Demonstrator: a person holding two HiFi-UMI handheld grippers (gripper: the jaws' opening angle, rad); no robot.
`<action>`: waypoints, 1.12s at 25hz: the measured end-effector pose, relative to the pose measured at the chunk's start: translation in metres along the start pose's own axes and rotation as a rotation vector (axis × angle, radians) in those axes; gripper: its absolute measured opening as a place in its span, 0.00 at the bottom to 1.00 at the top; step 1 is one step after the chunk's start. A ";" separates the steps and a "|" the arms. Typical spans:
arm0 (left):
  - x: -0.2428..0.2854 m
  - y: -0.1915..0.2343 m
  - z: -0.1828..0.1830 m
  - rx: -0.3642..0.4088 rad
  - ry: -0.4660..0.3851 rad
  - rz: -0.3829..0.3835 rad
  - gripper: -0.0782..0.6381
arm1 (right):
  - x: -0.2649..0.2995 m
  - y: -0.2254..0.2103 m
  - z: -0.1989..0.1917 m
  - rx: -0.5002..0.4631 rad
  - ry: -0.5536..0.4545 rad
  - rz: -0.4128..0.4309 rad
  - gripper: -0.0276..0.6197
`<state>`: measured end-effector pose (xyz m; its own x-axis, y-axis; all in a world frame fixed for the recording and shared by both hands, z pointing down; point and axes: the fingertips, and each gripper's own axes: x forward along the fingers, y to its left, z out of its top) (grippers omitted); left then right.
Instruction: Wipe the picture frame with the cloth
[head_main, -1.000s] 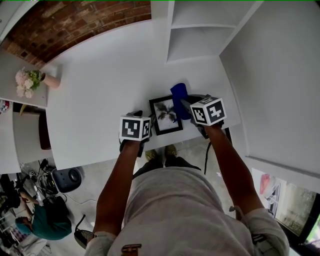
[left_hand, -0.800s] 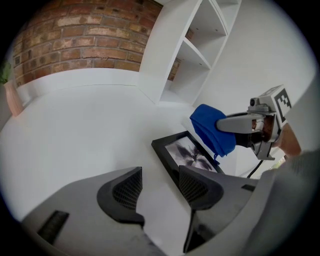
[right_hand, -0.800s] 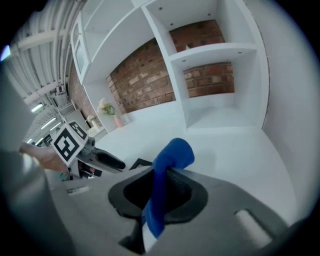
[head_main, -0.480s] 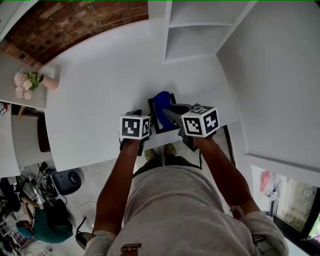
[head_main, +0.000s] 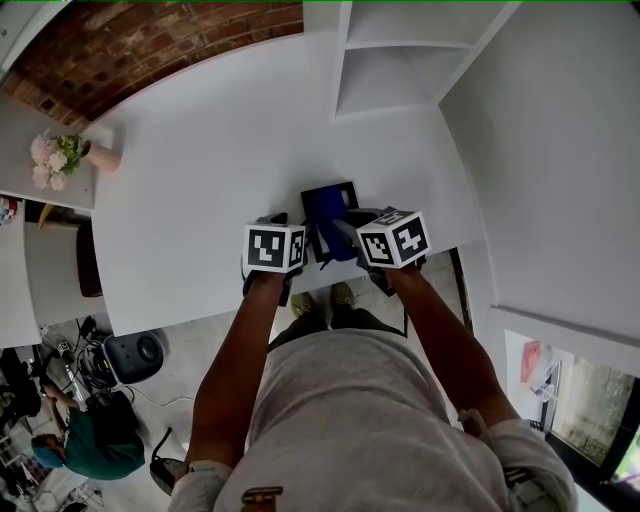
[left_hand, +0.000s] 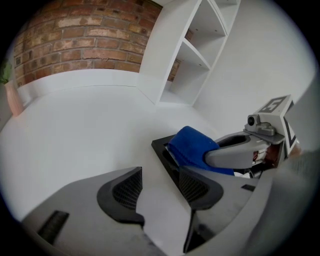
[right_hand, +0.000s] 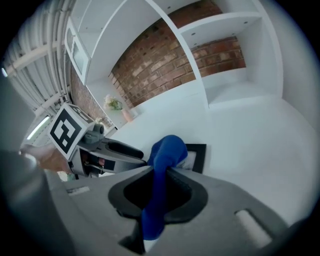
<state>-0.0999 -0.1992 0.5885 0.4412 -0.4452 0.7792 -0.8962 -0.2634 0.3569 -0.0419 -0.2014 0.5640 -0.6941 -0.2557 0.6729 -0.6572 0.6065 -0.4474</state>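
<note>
At the tabletop's (head_main: 190, 170) near edge, the left gripper (left_hand: 160, 186) has its jaws apart over bare white surface, with the picture frame (left_hand: 162, 147) just beside its right jaw. The blue cloth (right_hand: 168, 150) lies on the frame, pinched tight in the right gripper (right_hand: 158, 189) (only that gripper's own view shows the clamp; the head view hides it).
</note>
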 end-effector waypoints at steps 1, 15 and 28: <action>0.000 0.001 0.000 -0.001 0.000 0.001 0.42 | -0.001 -0.004 -0.001 -0.006 0.004 -0.012 0.12; 0.000 0.001 -0.001 -0.002 -0.007 0.008 0.42 | -0.062 -0.056 -0.010 0.022 -0.056 -0.139 0.12; 0.000 -0.001 -0.002 -0.001 -0.009 0.009 0.42 | -0.047 0.036 -0.012 -0.004 -0.094 0.046 0.12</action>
<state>-0.0992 -0.1978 0.5894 0.4337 -0.4554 0.7775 -0.9001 -0.2583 0.3508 -0.0294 -0.1590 0.5234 -0.7481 -0.2972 0.5934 -0.6232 0.6218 -0.4742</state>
